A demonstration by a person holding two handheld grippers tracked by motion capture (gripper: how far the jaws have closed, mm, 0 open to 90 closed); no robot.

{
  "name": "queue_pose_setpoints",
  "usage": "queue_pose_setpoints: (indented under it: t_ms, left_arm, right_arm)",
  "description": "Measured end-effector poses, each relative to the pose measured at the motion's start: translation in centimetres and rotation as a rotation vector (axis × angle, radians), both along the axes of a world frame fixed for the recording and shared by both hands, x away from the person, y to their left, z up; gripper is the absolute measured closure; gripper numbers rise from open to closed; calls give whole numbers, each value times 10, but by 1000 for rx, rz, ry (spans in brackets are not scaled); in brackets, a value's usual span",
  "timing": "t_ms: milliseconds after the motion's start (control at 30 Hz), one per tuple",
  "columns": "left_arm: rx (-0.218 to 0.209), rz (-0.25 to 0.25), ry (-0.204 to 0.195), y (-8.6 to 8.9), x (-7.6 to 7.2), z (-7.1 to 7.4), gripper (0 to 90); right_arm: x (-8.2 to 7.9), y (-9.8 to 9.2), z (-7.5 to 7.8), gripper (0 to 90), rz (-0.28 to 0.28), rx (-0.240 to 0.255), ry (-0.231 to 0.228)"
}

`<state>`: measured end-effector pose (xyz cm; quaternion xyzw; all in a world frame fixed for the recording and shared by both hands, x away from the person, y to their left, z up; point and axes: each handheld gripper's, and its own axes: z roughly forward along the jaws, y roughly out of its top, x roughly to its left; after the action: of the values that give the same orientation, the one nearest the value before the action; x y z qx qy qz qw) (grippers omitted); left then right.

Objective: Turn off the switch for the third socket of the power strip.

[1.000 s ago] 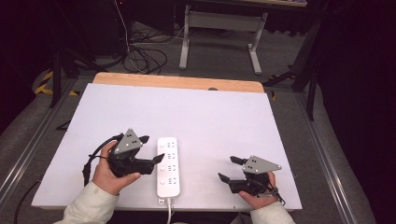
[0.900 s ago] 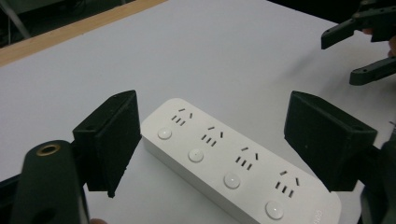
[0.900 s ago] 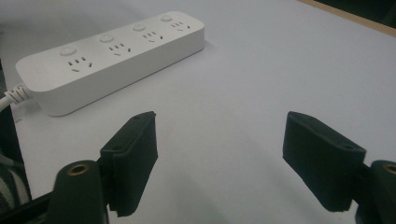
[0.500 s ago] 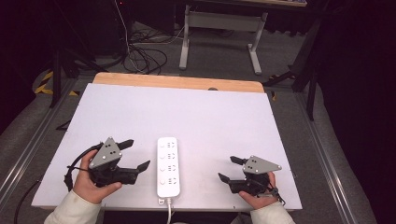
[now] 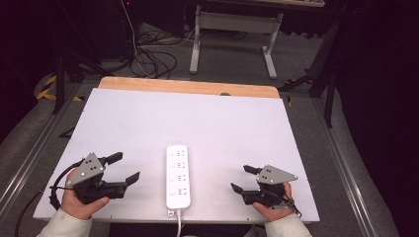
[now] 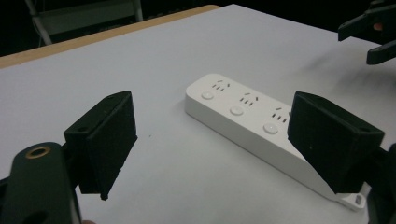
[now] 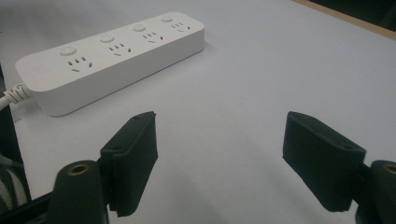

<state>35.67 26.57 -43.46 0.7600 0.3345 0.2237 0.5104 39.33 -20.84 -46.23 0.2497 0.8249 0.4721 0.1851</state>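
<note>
A white power strip (image 5: 178, 176) lies flat on the white table (image 5: 197, 123), between the two grippers and touching neither. In the high view the left gripper (image 5: 122, 168) sits well to the strip's left, its jaws spread wide and holding nothing, pointed toward the strip; the right gripper (image 5: 243, 178) sits about as far off on the other side, jaws likewise wide apart and empty, aimed back at the strip. The left gripper view adds detail the high view lacks: round buttons beside each socket group, with the strip running past the right-hand jaw, and the other gripper's black jaws farther off at the upper right. The right gripper view shows the strip ahead and to the left of its jaws, and its white cord (image 7: 10, 95) leaving the near end, probably through a ribbed collar, though it is cut off at the edge.
</note>
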Motion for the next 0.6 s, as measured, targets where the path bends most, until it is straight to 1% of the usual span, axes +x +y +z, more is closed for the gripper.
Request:
queue_pose_setpoints:
  t_ms: [33,100,167,367,533,600]
  left_arm:
    - [7,5,-6,2,-1,-2,159]
    - [7,16,-16,5,-2,-5,156]
    - [14,24,-17,9,-2,-8,152]
    - [37,46,31,19,-1,-17,152]
    - [33,58,65,25,1,-27,152]
    - [30,58,71,27,1,-29,152]
  right_arm:
    - [0,0,0,268,-1,-2,0]
    - [0,0,0,268,0,-3,-1]
    - [0,0,0,268,2,-2,0]
    - [0,0,0,268,2,-4,-2]
    - [0,0,0,268,2,-3,-2]
    - [0,0,0,268,2,-1,0]
